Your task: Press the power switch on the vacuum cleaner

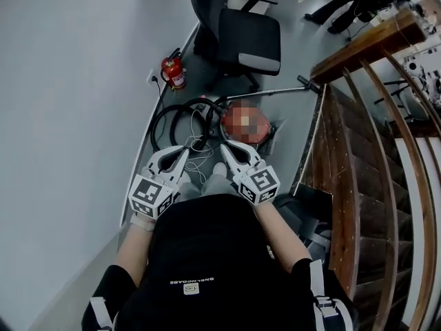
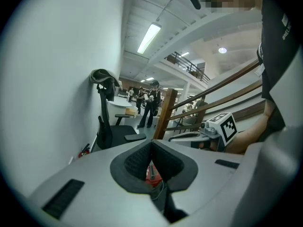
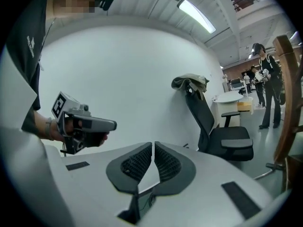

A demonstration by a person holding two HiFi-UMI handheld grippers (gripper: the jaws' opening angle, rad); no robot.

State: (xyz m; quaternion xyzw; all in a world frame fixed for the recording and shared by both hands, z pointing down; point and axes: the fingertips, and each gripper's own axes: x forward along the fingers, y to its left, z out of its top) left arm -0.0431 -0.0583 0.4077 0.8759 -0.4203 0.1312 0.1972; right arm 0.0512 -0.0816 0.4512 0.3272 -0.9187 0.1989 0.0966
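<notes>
The red vacuum cleaner [image 1: 242, 138] lies on the grey floor ahead of me, its top partly hidden by a mosaic patch. Its black hose [image 1: 172, 119] loops to the left and its metal wand [image 1: 279, 91] runs off to the right. My left gripper [image 1: 185, 150] [image 2: 152, 143] is held in the air above the hose side, jaws shut on nothing. My right gripper [image 1: 226, 145] [image 3: 154, 144] hovers just short of the vacuum, also shut and empty. A sliver of the red vacuum [image 2: 152, 174] shows below the left jaws. No switch can be made out.
A black office chair [image 1: 242, 38] stands beyond the vacuum, a red fire extinguisher [image 1: 173, 71] by the white wall [image 1: 69, 102]. A wooden stair railing [image 1: 358, 150] runs along the right. Thin cords [image 1: 198, 163] lie on the floor. People stand far off [image 2: 150, 103].
</notes>
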